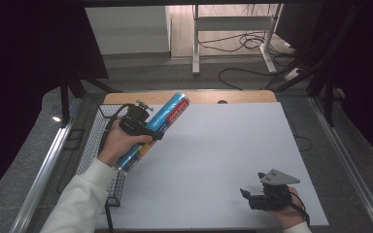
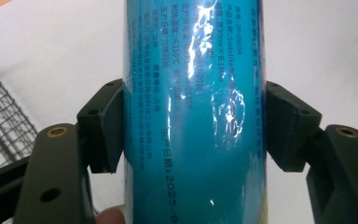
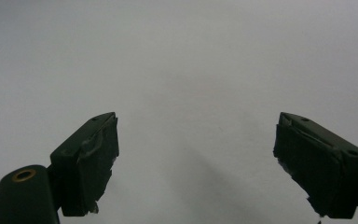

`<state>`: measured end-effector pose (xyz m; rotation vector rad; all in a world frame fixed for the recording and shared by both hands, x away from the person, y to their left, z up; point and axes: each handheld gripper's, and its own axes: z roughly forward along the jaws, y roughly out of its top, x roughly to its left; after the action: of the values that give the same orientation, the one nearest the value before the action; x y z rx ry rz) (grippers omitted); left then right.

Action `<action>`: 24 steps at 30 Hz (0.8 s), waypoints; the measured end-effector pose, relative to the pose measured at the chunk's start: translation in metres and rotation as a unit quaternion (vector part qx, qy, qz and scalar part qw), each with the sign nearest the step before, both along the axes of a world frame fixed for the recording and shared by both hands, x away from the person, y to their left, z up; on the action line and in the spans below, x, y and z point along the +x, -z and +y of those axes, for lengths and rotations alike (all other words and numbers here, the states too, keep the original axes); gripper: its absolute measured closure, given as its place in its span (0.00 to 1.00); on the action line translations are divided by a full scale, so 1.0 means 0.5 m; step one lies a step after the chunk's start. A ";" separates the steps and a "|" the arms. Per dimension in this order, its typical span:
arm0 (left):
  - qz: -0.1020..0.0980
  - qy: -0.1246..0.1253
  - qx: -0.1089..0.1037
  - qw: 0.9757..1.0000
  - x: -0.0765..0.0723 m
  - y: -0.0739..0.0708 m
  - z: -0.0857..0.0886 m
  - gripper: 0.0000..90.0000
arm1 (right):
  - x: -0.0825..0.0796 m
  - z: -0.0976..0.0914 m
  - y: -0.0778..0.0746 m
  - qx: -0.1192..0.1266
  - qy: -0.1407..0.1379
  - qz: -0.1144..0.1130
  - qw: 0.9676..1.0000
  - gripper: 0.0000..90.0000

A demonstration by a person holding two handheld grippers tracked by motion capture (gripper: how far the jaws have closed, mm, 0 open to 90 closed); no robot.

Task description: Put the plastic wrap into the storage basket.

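Your left gripper [image 1: 143,127] has its jaws pinching a blue tube [image 1: 156,130] around its middle, one pad pressed on each side. The tube hangs tilted above the left part of the white counter [image 1: 213,160], its capped end pointing away from you, beside the wire basket [image 1: 97,141] at the counter's left edge. Your right gripper [image 1: 252,196] rests low near the counter's front right corner, its jaws spread wide with nothing between them.
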<state>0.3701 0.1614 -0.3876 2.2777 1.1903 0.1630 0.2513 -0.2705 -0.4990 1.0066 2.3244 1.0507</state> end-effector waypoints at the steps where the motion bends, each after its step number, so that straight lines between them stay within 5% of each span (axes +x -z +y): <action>1: -0.003 -0.002 -0.001 1.000 -0.005 -0.001 0.005 0.36 | 0.000 0.000 -0.001 0.001 0.001 -0.002 1.000 0.16; 4: -0.015 -0.011 0.000 1.000 -0.019 -0.003 0.018 0.36 | -0.002 -0.001 -0.002 0.002 0.001 -0.003 1.000 0.16; 24: -0.015 -0.070 -0.030 0.997 -0.093 0.007 0.136 0.36 | -0.004 0.006 -0.001 -0.004 0.006 -0.005 1.000 0.16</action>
<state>0.3234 0.2296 -0.3909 2.1329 1.3202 0.2106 0.2491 -0.2677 -0.4983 1.0090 2.3089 1.0395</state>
